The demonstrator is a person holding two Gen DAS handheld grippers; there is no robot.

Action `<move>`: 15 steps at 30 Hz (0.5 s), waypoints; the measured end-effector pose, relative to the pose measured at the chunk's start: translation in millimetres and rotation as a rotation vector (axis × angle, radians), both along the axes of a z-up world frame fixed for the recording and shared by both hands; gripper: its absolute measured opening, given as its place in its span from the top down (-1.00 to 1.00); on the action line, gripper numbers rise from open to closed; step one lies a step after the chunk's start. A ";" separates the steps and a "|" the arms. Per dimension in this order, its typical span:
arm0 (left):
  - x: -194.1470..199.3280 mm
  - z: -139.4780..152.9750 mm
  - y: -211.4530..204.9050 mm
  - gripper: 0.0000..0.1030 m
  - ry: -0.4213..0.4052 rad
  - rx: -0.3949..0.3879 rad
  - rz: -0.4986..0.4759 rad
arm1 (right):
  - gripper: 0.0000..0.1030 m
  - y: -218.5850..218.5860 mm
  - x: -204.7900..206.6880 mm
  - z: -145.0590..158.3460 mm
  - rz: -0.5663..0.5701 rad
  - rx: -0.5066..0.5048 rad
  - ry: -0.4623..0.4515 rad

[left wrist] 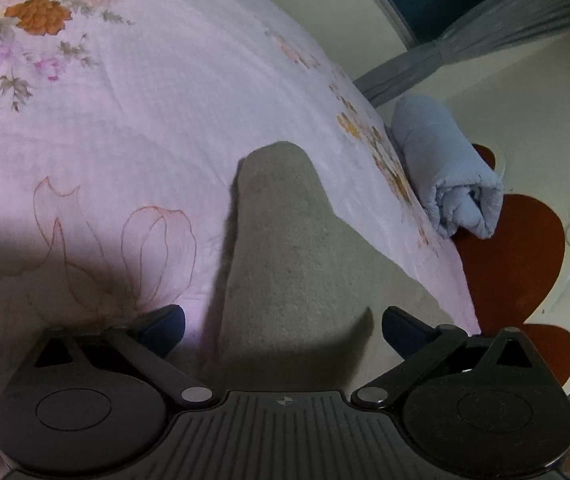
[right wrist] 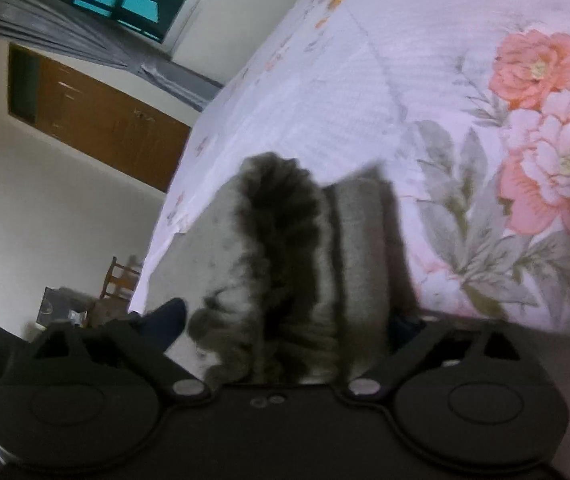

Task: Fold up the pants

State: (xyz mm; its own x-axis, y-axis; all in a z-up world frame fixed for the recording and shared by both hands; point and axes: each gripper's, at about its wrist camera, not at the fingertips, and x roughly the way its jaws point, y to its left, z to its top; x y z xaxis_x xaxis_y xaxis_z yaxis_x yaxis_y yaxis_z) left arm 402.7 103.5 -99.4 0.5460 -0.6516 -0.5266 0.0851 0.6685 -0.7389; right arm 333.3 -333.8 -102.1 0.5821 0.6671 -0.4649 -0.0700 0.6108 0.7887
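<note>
Lying on the floral bed [left wrist: 173, 112], the grey pants [left wrist: 285, 248] stretch ahead between the spread, released jaws of the left claw [left wrist: 283, 322]. The right claw [right wrist: 285, 320] straddles the gathered waistband [right wrist: 281, 240]; whether it grips is unclear.

Grey fleecy pants [left wrist: 285, 248] lying on floral bedsheet near bed edge, gathered elastic waistband [right wrist: 281, 248] bunched
</note>
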 end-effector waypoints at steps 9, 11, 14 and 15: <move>-1.8 0.2 -32.2 0.18 -0.013 0.089 -0.084 | 0.28 9.0 -28.7 15.5 0.019 -0.088 -0.129; -5.0 -2.0 -25.1 0.40 -0.019 0.029 -0.050 | 0.29 9.9 -30.9 26.8 0.030 -0.075 -0.181; -10.1 8.2 -18.7 0.51 -0.071 -0.016 -0.029 | 0.29 19.4 -23.6 54.9 0.080 -0.097 -0.251; -10.4 13.7 -16.0 0.51 -0.093 -0.026 -0.021 | 0.29 22.5 -17.9 63.5 0.098 -0.104 -0.272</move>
